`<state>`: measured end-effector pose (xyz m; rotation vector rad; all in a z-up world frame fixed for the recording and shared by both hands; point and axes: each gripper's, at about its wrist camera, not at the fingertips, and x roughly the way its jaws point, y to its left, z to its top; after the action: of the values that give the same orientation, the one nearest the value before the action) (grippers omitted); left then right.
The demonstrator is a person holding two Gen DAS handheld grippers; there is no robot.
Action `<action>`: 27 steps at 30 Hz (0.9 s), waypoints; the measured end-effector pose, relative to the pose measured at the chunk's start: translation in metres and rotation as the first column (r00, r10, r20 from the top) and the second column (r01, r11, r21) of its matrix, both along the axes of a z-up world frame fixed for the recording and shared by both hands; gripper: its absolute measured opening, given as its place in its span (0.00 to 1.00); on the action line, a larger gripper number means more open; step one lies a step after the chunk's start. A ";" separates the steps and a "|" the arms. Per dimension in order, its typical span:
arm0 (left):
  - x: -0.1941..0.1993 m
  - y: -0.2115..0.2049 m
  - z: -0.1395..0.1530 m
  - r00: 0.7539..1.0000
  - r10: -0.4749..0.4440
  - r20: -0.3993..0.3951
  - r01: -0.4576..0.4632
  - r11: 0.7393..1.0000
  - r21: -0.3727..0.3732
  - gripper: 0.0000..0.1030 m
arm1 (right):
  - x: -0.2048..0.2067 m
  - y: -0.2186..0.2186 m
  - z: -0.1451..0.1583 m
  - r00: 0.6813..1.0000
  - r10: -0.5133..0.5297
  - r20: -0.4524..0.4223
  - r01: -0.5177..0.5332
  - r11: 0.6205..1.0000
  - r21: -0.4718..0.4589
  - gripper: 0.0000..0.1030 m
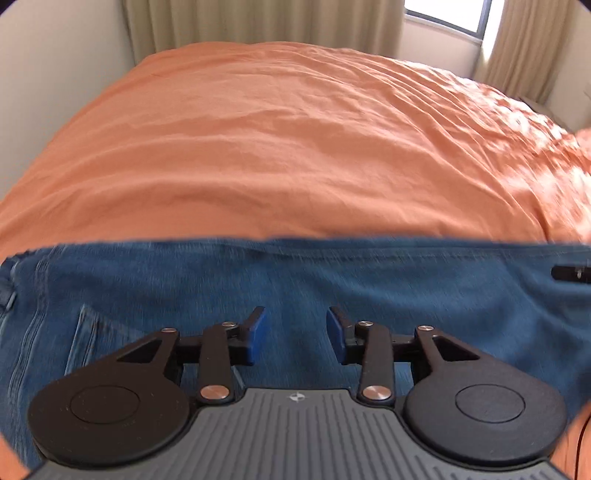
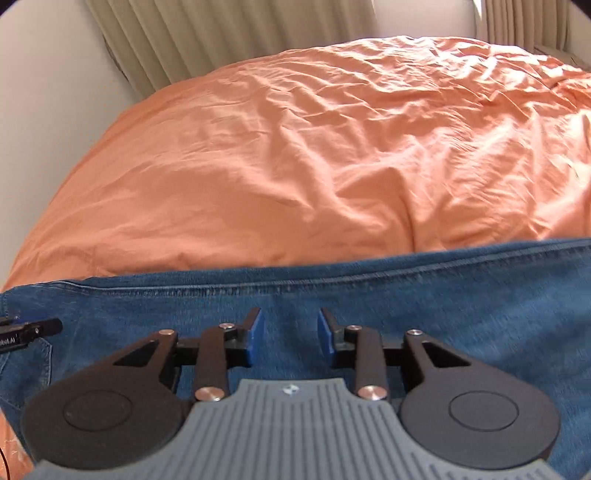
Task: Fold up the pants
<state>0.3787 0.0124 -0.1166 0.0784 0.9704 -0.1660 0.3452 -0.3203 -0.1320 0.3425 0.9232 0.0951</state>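
Observation:
Blue denim pants [image 1: 332, 288] lie flat across the near side of an orange-covered bed [image 1: 280, 140]; a back pocket [image 1: 88, 339] shows at the left. My left gripper [image 1: 296, 317] hovers over the denim, open, with nothing between its blue pads. In the right wrist view the same pants [image 2: 406, 295] stretch across the bed [image 2: 314, 155], a stitched seam running along their far edge. My right gripper [image 2: 290, 317] stands open above the fabric, its pads apart and empty. The tip of the other gripper [image 2: 31, 330] shows at the left edge; in the left wrist view the right one's tip [image 1: 570, 274] shows at the right edge.
Beige curtains [image 1: 258, 22] hang behind the bed, with a bright window [image 1: 447, 14] at the upper right. A pale wall [image 1: 44, 66] runs along the left. The wrinkled orange cover extends far beyond the pants.

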 end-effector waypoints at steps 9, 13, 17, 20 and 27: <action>-0.139 0.000 0.013 0.999 -0.041 0.004 0.041 0.998 0.037 0.42 | -0.157 -0.045 -0.002 0.991 -0.122 0.054 0.116 0.987 0.114 0.34; -0.171 -0.009 0.000 0.998 -0.068 -0.012 0.069 0.993 0.095 0.42 | -0.194 -0.029 -0.024 0.991 -0.129 0.027 0.124 0.981 0.152 0.34; -0.183 -0.024 -0.021 0.996 -0.080 -0.024 0.083 0.985 0.154 0.50 | -0.215 -0.012 -0.042 0.994 -0.095 0.058 0.083 0.980 0.184 0.40; -0.180 -0.041 -0.040 0.995 -0.088 -0.035 0.094 0.968 0.235 0.51 | -0.215 -0.008 -0.055 0.999 -0.042 0.019 0.037 0.977 0.212 0.41; -0.172 -0.068 -0.046 0.988 -0.103 0.116 0.059 0.942 0.330 0.52 | -0.202 -0.009 -0.074 1.000 0.023 0.020 -0.027 0.967 0.254 0.44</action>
<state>0.2063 -0.0553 -0.1627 0.4295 0.8549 -0.0733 0.1431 -0.3291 -0.2061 0.5675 0.9006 0.2409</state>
